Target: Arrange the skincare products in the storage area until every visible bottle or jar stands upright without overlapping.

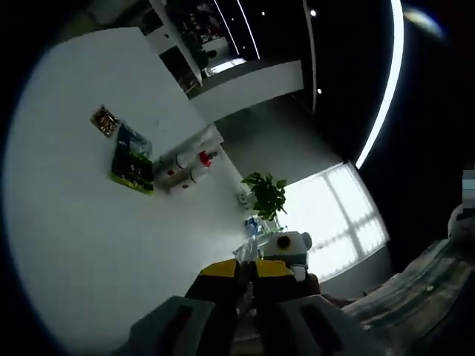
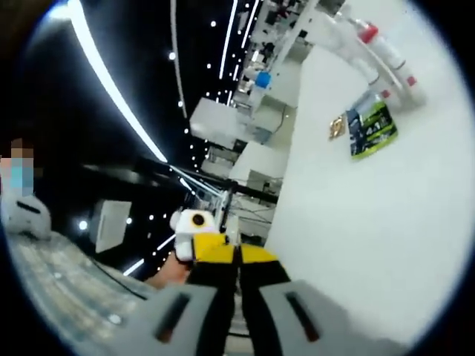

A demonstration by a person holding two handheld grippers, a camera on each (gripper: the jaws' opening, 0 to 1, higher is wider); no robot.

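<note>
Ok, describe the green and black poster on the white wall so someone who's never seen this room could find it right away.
Start at the big white wall. In the left gripper view, the green and black poster hangs beside the white pipes with red fittings. A smaller brownish plaque sits on its other side; the poster is the larger one, with a bright green edge.

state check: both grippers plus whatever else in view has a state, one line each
left gripper: jaws shut together, nothing visible between them, raised toward the wall.
right gripper: jaws shut together, nothing visible between them, raised beside the wall.
green poster: flat on the white wall.
potted plant: upright by the window.
ceiling light strip: lit.
skincare bottles or jars: cannot tell, none identifiable.
</note>
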